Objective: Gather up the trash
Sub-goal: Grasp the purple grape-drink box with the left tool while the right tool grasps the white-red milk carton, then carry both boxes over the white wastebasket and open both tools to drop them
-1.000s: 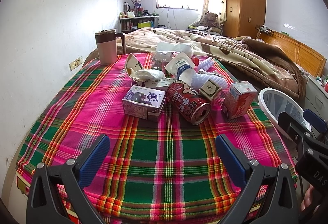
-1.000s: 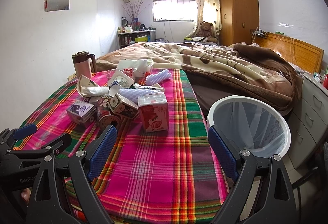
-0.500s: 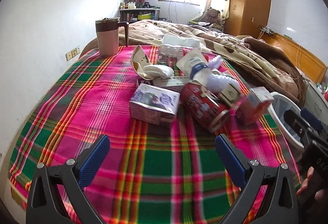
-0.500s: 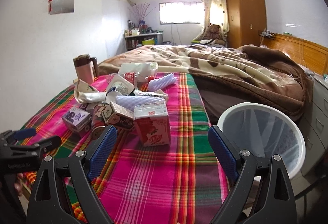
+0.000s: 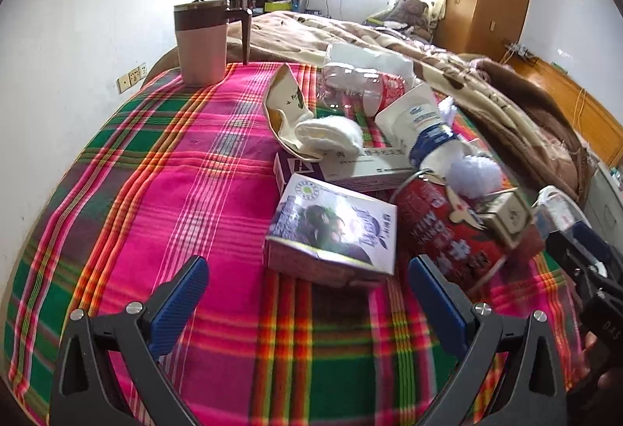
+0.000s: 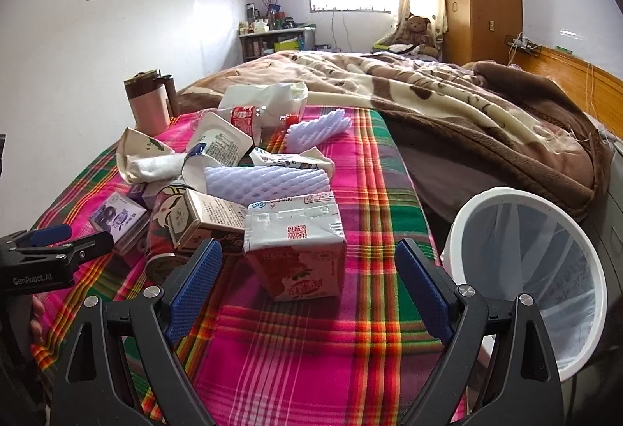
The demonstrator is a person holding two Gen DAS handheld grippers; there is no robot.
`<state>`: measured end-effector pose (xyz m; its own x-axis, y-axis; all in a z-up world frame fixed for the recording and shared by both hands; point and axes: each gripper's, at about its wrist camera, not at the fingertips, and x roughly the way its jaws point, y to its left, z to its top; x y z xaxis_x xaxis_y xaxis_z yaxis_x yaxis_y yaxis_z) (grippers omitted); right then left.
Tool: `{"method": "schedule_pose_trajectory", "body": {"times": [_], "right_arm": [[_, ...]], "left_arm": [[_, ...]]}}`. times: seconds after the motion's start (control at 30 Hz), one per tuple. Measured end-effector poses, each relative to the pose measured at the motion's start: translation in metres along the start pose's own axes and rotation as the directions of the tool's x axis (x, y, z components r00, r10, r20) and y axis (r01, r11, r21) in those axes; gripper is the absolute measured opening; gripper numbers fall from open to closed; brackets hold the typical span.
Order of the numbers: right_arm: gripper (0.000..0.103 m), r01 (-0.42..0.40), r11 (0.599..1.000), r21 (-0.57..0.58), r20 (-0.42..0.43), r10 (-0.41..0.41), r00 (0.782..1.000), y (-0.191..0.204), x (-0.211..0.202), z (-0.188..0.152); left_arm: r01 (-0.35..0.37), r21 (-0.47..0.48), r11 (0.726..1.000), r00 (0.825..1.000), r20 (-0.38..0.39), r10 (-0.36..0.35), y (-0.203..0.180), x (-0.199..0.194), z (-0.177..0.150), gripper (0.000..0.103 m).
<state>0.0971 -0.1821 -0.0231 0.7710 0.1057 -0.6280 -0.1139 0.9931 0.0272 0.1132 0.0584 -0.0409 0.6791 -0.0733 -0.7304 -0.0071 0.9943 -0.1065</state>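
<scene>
Heaped on the plaid blanket [image 5: 175, 192]: purple carton [image 5: 335, 231], red can [image 5: 451, 235], red carton [image 6: 298, 250], foam sleeve [image 6: 268, 182], crumpled wrappers and a clear bottle [image 5: 358, 83]. Lined white bin [image 6: 537, 270] just beside the blanket's right edge. Left gripper [image 5: 307, 293] low before the purple carton, jaws wide, holding nothing. Right gripper [image 6: 307, 282] spread wide around the red carton, not touching. Pink mug [image 5: 202, 40] upright at the far left.

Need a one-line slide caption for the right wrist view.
Open right gripper approaches a red drink carton on the plaid blanket, white lined trash bin waiting at bedside.
</scene>
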Motion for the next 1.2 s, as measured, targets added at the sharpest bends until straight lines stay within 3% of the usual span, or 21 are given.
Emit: {"method": "schedule_pose_trajectory", "body": {"times": [0.47, 0.73, 0.8, 1.2], "right_arm": [[0.092, 0.003, 1.000, 0.014, -0.071, -0.002, 0.998, 0.001, 0.019, 0.005], [0.068, -0.001, 0.999, 0.034, -0.080, 0.004, 0.997, -0.002, 0.019, 0.005], [0.056, 0.002, 0.999, 0.035, -0.074, 0.001, 0.997, -0.001, 0.018, 0.006], [0.055, -0.012, 0.999, 0.049, -0.023, 0.013, 1.000, -0.002, 0.006, 0.009]], "left_arm": [[0.019, 0.023, 1.000, 0.998, -0.061, -0.018, 0.003, 0.027, 0.013, 0.103], [0.058, -0.023, 0.998, 0.996, -0.063, -0.060, 0.010, 0.028, 0.017, 0.081], [0.058, -0.023, 0.998, 0.997, -0.057, -0.059, 0.009, 0.027, 0.017, 0.081], [0.064, -0.031, 0.997, 0.998, 0.007, -0.064, 0.006, 0.004, 0.013, 0.081]]}}
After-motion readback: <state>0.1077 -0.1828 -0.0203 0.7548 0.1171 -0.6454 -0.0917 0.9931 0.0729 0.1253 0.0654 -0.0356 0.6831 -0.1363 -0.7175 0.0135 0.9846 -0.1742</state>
